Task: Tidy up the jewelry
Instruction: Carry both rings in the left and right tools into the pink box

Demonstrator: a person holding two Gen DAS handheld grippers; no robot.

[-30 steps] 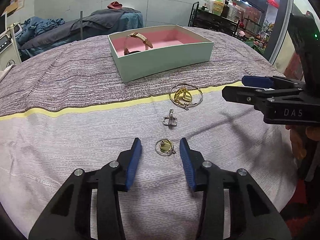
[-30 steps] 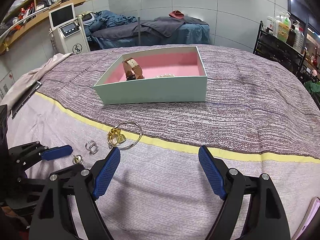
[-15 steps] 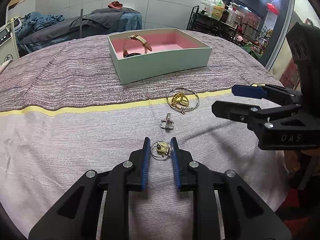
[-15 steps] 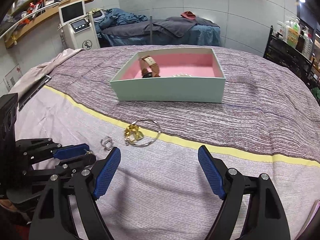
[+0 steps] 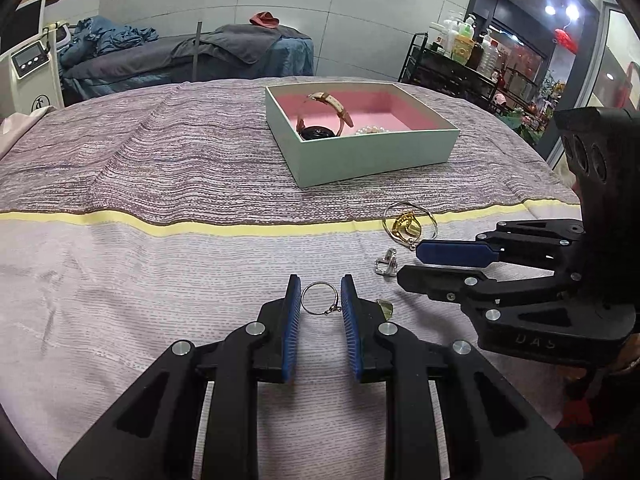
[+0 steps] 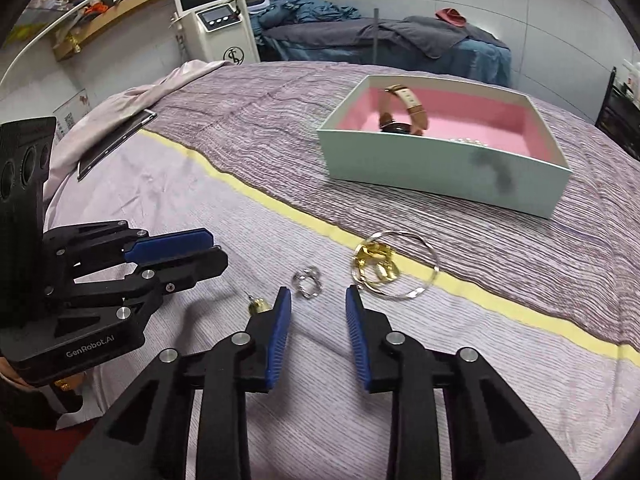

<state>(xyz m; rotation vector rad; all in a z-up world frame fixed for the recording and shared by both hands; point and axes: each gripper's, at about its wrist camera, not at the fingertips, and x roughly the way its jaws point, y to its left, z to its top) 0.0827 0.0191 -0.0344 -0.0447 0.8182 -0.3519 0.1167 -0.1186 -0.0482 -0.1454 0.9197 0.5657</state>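
Note:
A mint box (image 5: 372,156) with a pink lining holds a tan-strap watch (image 5: 328,114) and pearls (image 5: 372,129); it also shows in the right wrist view (image 6: 444,168). My left gripper (image 5: 320,300) is shut on a thin silver ring (image 5: 318,299) and holds it above the cloth. A small gold piece (image 5: 385,307) lies by its right finger. A silver clasp (image 5: 386,264) and a bangle with gold charms (image 5: 408,224) lie further right. My right gripper (image 6: 318,300) is half closed and empty just short of the clasp (image 6: 307,277) and the bangle (image 6: 390,270).
The bed cover has a yellow stripe (image 5: 200,228) across it. A dark tablet (image 6: 116,142) lies at the left edge in the right wrist view. A massage bed (image 5: 188,56), a white machine (image 6: 216,20) and a shelf of bottles (image 5: 472,56) stand behind.
My left gripper closed on the ring and lifted it, swinging left; a small gold piece stayed on the cloth. My right gripper narrowed and moved down toward the clasp and bangle.

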